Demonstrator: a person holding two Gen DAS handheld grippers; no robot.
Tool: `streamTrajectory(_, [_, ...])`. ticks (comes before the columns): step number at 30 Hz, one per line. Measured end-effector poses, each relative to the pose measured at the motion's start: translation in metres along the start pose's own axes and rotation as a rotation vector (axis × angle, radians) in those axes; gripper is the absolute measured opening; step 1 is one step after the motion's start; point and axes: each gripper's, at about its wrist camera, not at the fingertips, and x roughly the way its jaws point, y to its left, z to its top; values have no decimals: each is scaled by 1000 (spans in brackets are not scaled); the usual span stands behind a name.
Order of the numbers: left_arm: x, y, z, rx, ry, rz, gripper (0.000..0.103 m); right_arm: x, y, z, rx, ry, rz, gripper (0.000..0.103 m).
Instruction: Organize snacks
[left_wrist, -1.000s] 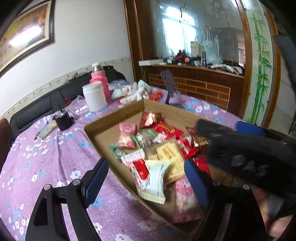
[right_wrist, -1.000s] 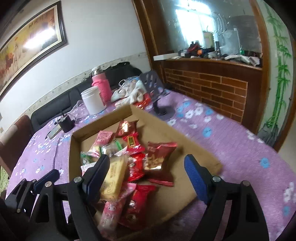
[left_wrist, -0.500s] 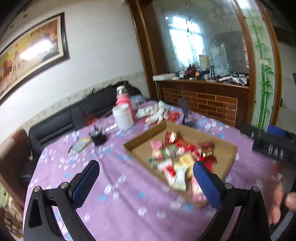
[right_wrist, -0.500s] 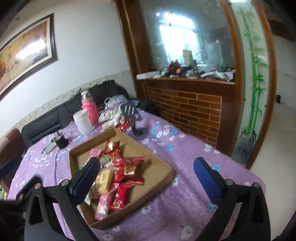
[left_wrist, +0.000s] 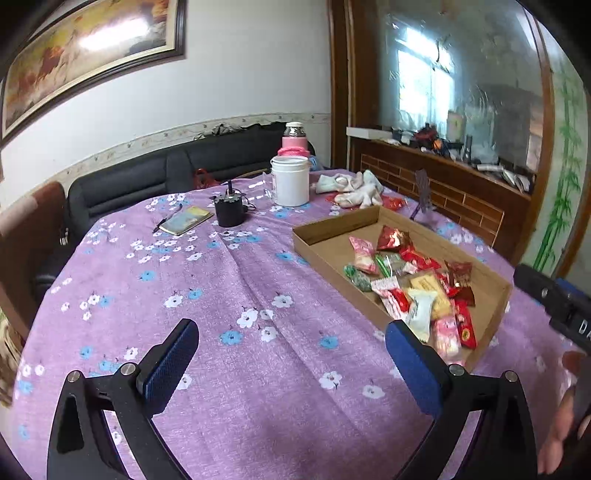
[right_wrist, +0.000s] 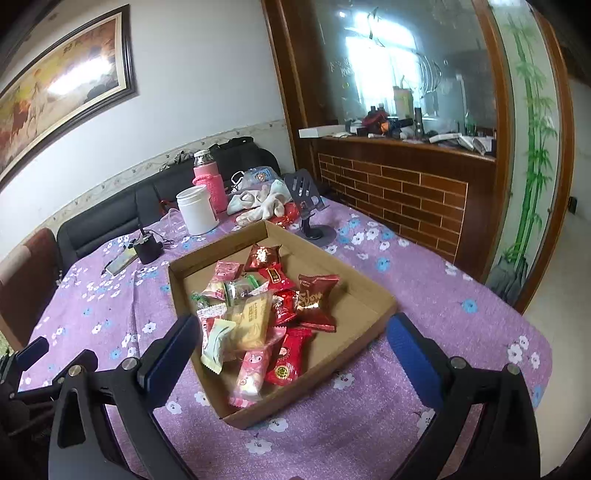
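Cardboard tray (right_wrist: 373, 295) on the purple tablecloth (right_wrist: 443, 288) holds the wrapped snacks (right_wrist: 258, 314) — red, pink, yellow, possibly green. Left gripper (left_wrist: 291, 363) and right gripper (right_wrist: 291, 350): jaws just widened, empty.

L gripper (left_wrist: 291, 358), R gripper (right_wrist: 291, 350) wide apart (both empty).

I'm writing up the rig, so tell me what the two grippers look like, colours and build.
Both match: the left gripper and right gripper have matte black plastic frames with triangular cut-outs and silver screw heads. Their jaws carry flat blue pads with a fine textured surface. No cables show, and no sleeve is visible.
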Motion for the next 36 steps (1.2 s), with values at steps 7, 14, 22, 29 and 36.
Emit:
streamTrajectory(7, [7, 7, -6, -51, 39, 102, 102, 6, 15, -21, -14, 56, -1, 101])
streamTrajectory(14, [17, -4, -12, 50, 82, 148, 102, -2, 24, -31, -39, 27, -7, 101])
streamTrajectory(22, [21, -10, -15, 88, 91, 165, 102, -1, 20, -33, -21, 38, 1, 101])
streamTrajectory(29, [23, -13, -17, 93, 101, 150, 102, -5, 17, -33, -18, 24, -1, 101])
streamTrajectory(36, [21, -16, -18, 96, 97, 133, 102, -6, 17, -34, -23, 22, -3, 101])
